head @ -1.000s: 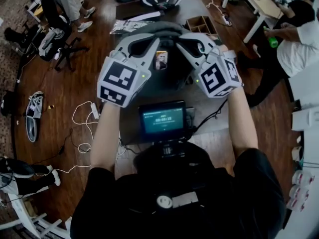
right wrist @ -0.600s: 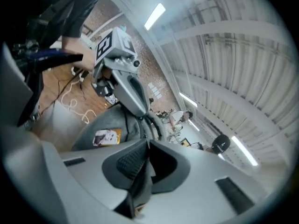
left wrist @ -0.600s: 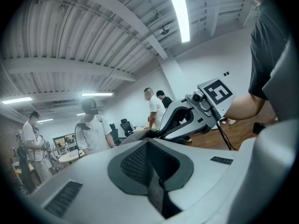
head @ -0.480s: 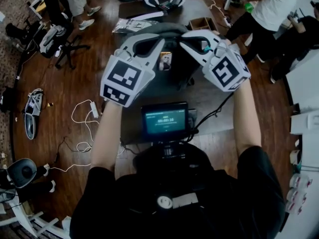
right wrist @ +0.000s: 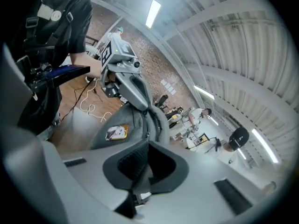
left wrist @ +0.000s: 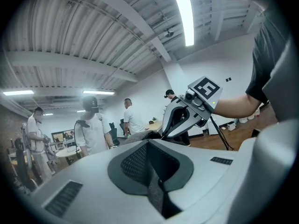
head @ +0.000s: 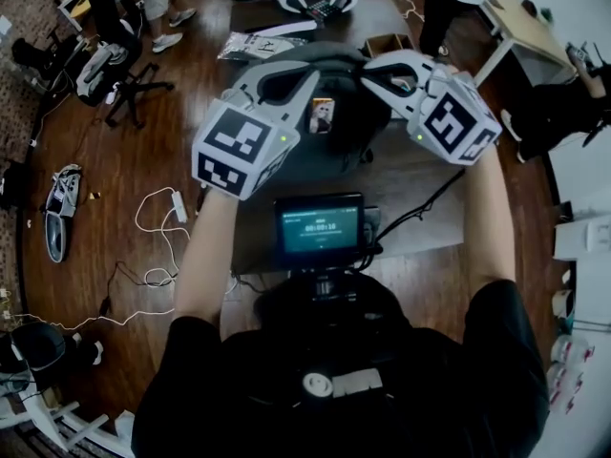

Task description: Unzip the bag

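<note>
Wooden floor (head: 124, 160) strewn with cables (head: 158, 227); cardboard box (head: 387, 44) behind bag (head: 339, 141).

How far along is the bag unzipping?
Done: left claw and right claw sit atop the grey bag. In hand: the left pinches a grey strip; the right has just been closing on something pale, probably the zip pull. Left: the whole unzip; no opening shows.

Overhead head view; gripper views face-to-face across bag (head: 344, 127)
</note>
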A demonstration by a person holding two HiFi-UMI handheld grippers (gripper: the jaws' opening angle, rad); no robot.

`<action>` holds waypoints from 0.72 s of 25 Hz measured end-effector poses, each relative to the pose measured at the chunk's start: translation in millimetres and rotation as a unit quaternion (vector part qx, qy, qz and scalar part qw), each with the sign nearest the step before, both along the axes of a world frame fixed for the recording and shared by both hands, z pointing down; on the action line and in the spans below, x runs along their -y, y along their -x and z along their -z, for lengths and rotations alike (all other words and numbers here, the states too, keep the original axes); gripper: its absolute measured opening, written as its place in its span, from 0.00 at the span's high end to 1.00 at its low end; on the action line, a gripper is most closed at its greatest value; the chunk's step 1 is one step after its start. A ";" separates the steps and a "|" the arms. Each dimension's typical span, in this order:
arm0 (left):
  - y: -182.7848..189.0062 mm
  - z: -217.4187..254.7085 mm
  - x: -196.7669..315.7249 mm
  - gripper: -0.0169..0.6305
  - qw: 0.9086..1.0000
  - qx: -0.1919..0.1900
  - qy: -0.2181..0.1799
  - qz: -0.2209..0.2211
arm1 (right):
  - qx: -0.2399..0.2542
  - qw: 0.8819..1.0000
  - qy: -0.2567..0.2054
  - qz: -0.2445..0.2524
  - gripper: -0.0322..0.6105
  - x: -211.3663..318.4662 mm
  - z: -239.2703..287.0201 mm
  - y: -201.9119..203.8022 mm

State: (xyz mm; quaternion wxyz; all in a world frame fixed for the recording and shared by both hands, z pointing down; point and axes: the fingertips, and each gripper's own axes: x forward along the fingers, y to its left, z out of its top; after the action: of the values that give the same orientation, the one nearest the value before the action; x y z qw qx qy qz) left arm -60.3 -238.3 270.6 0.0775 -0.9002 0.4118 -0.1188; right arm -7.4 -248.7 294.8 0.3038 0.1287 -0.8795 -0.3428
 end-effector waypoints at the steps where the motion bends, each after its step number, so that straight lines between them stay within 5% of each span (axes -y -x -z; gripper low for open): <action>1: 1.0 0.3 0.3 0.97 1.000 -0.004 0.001 0.001 | -0.004 1.000 0.008 -0.004 0.90 1.6 -2.6 -4.8; 8: 4.0 3.4 1.2 0.97 1.000 -0.022 0.006 -0.005 | 0.018 0.996 0.069 -0.057 0.90 14.8 -36.3 -55.0; 14: 7.8 6.6 -2.0 0.97 0.999 -0.031 0.012 -0.011 | 0.116 0.979 0.123 -0.110 0.90 19.9 -76.3 -79.0; 18: 11.0 6.5 -1.0 0.97 0.999 -0.035 0.015 -0.009 | 0.109 0.975 0.142 -0.130 0.90 28.0 -105.3 -93.1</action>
State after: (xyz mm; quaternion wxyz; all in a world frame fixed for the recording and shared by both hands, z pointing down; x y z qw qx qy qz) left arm -71.4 -237.3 264.1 0.0507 -0.9084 0.4047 -0.0923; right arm 85.6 -276.7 400.2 0.2628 0.2341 -0.9229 -0.1560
